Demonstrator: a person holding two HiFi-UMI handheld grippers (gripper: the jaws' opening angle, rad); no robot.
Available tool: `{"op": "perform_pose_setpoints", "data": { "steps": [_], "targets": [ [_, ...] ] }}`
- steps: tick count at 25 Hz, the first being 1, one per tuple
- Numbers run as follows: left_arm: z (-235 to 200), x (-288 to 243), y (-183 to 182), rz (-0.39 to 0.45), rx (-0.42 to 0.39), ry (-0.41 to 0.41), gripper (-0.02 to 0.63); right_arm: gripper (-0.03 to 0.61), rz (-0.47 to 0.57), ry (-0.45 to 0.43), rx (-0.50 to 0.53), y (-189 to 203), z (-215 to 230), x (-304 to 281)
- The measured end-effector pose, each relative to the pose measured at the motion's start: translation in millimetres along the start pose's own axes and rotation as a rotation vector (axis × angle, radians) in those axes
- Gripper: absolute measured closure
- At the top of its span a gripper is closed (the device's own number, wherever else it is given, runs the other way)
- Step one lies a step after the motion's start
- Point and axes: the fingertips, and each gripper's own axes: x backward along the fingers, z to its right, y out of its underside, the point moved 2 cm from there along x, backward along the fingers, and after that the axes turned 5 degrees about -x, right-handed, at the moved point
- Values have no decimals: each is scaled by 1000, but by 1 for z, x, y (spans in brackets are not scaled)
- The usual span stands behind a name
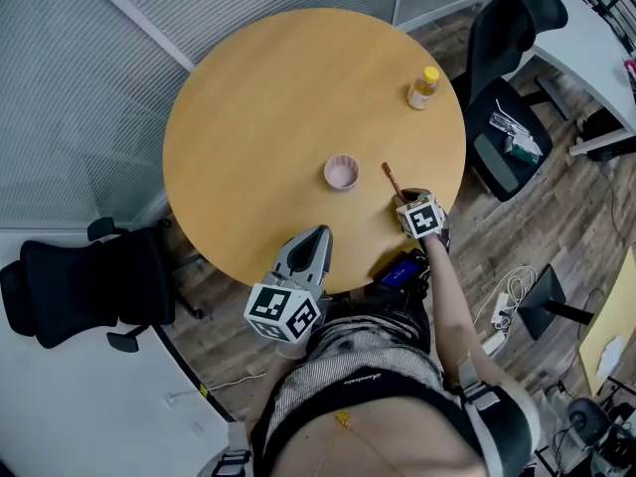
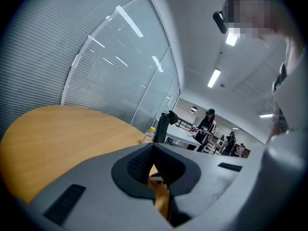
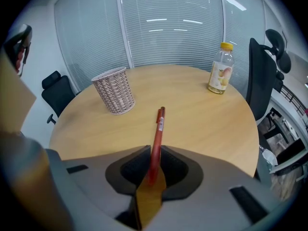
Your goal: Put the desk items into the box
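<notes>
A red pen point(image 1: 391, 179) lies on the round wooden table point(image 1: 268, 97), right of a small pink woven cup point(image 1: 341, 173). My right gripper point(image 1: 407, 199) is at the pen's near end. In the right gripper view the pen point(image 3: 159, 129) runs straight out from between the jaws, and the right gripper point(image 3: 155, 150) is shut on it. The cup point(image 3: 113, 90) stands upright ahead and to the left. My left gripper point(image 1: 320, 232) hovers at the table's near edge, away from both. The left gripper point(image 2: 154, 150) is shut with nothing in it.
A yellow-capped drink bottle point(image 1: 423, 88) stands at the table's far right, and the bottle point(image 3: 220, 69) also shows in the right gripper view. Black office chairs point(image 1: 89, 281) point(image 1: 507, 68) flank the table. A blue device point(image 1: 399, 269) sits by the near edge. Glass partitions stand behind.
</notes>
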Motion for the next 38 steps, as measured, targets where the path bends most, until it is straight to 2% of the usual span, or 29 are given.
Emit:
{"op": "perform_pose_setpoints", "data": {
  "steps": [10,20,30,38],
  "targets": [
    [3,-1,0,9,10,8,612,515,6,29,-4,1,5,-2],
    [6,1,-1,21,15,18,612,515,22,21,4,-1,2,0],
    [11,5,-5,43,2,23,612,518,-48,-19,40,3,-1,0],
    [12,4,-6,47,5,26,612,518,14,-3,88,-22,11,20]
  ]
}}
